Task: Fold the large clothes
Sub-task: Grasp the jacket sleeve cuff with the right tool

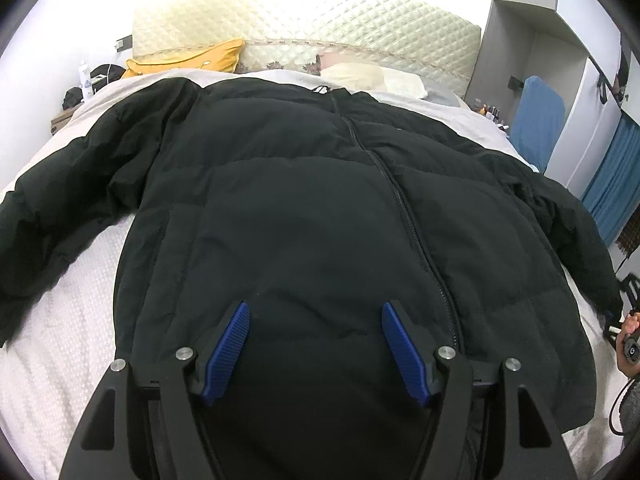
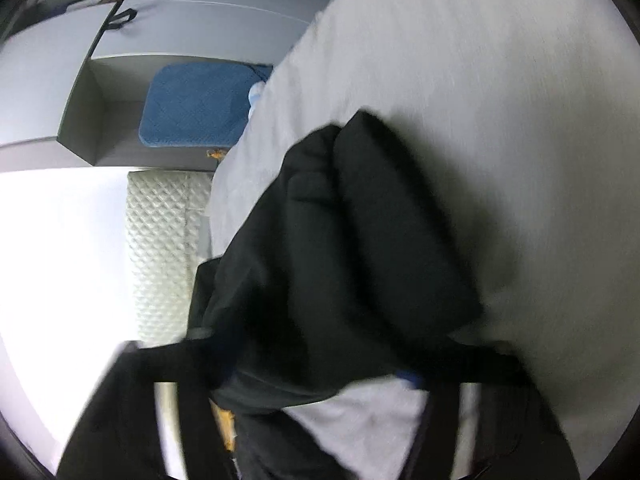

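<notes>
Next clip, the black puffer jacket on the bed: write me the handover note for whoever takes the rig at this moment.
Left claw: open, holding nothing, hovering over the lower front of the black jacket.
Right claw: view is blurred; the sleeve end lies across it, but whether it is clamped cannot be told.
Jacket: spread front up on the bed, zipped, both sleeves out to the sides.
Done: jacket laid flat. No fold visible yet.
Left: fold both sleeves in over the body, then fold the body.
</notes>
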Tool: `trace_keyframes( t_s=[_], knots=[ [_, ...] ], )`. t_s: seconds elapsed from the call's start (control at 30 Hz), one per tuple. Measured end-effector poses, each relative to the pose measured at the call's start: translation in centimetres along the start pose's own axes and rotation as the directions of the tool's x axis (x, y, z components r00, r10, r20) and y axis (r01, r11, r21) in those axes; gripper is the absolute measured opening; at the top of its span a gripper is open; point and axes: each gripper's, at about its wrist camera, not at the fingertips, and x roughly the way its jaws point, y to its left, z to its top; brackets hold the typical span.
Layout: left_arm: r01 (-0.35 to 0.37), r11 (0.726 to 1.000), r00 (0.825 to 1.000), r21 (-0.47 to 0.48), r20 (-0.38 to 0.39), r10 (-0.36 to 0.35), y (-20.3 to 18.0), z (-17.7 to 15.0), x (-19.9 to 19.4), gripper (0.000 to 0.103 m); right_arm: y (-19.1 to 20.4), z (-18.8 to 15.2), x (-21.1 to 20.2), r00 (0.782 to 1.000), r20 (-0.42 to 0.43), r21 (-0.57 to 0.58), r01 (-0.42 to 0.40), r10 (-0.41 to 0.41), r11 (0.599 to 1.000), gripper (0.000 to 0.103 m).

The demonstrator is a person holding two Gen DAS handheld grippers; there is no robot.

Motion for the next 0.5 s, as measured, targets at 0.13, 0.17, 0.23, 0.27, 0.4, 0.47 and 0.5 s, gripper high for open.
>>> trace_keyframes(
  t_s=[0.13,0.17,0.23,0.27,0.4,0.47,0.5],
  knots=[
    [-0.006,1.000,1.000,0.004,0.012,0.006,0.1,0.3,-0.4,0.068,2.9,2.8,0.3,1.000,0.006,-0.144,0.030,-0.030,0.989,0.013],
    [-0.011,1.000,1.000,0.006,0.017,0.010,0.1,0.4,-0.6,0.068,4.2,3.5,0.1,0.999,0.018,-0.207,0.048,-0.045,0.977,0.010],
    [-0.023,1.000,0.999,0.014,0.025,0.022,0.1,0.4,-0.8,0.068,7.0,4.6,-0.5,0.997,0.049,-0.313,0.068,-0.055,0.947,0.009],
    [-0.028,0.999,0.999,0.021,0.030,0.028,0.0,0.5,-1.0,0.068,8.3,5.5,-0.8,0.997,0.062,-0.344,0.068,-0.050,0.937,0.008],
    [-0.020,0.999,0.999,0.036,0.030,0.019,-0.2,1.0,-1.3,0.068,14.3,7.5,-2.0,0.992,0.112,-0.495,0.104,-0.055,0.863,0.006],
    [-0.008,0.999,1.000,0.040,0.025,0.007,-0.2,1.3,-1.7,0.068,17.3,7.7,-3.5,0.988,0.144,-0.594,0.126,-0.048,0.795,0.006],
    [-0.015,0.999,1.000,0.042,0.023,0.014,-0.1,1.4,-2.0,0.068,19.1,7.7,-3.6,0.986,0.160,-0.629,0.136,-0.045,0.766,0.006]
  ],
)
